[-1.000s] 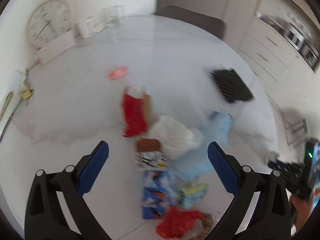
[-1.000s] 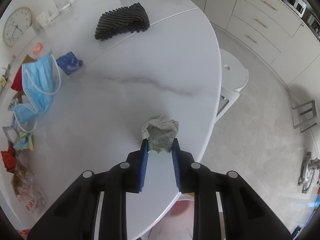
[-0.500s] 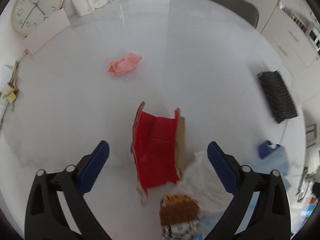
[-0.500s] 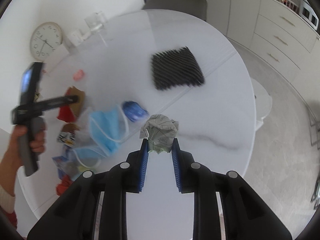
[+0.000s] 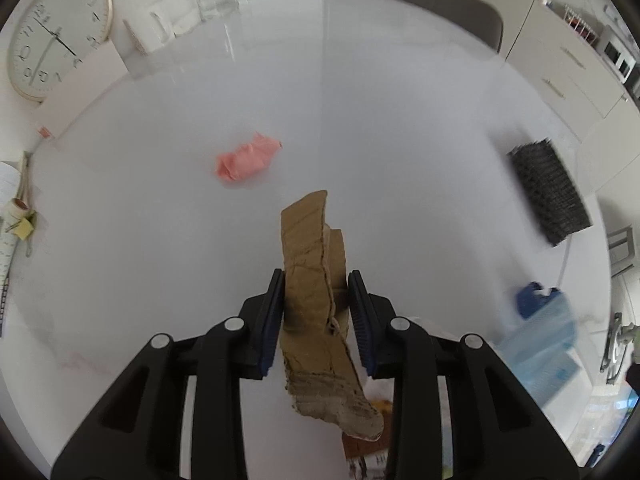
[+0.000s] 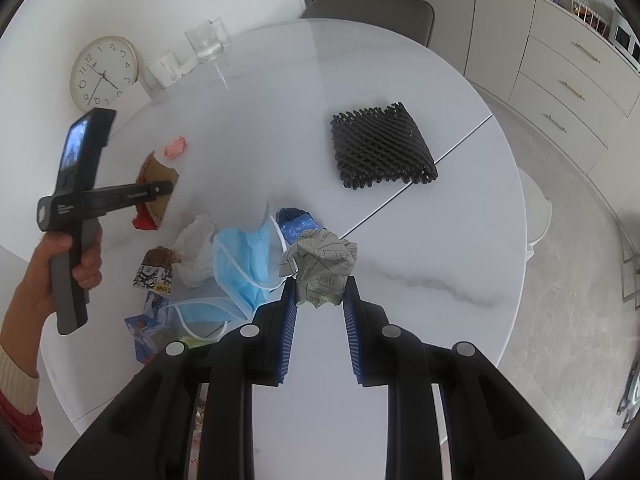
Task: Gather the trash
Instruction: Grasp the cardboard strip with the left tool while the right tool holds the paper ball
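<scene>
Left gripper (image 5: 316, 312) jaws, wide open a second ago, closing on torn brown cardboard scrap with red inner face (image 5: 316, 292), now folded upright between pads. Right gripper (image 6: 320, 300) unchanged, clamped narrow on crumpled grey printed paper ball (image 6: 320, 266) at jaw tips. Both hands loaded; pink paper wad (image 5: 246, 158) remains on table beyond left jaws.

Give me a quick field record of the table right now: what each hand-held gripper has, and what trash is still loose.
left hand-held gripper: jaws closing, torn cardboard piece between them
right hand-held gripper: shut on crumpled printed paper ball
loose trash, far: pink crumpled paper, black foam net
loose trash, near pile: blue face mask, white tissue, blue wrapper
surface: white marble table
</scene>
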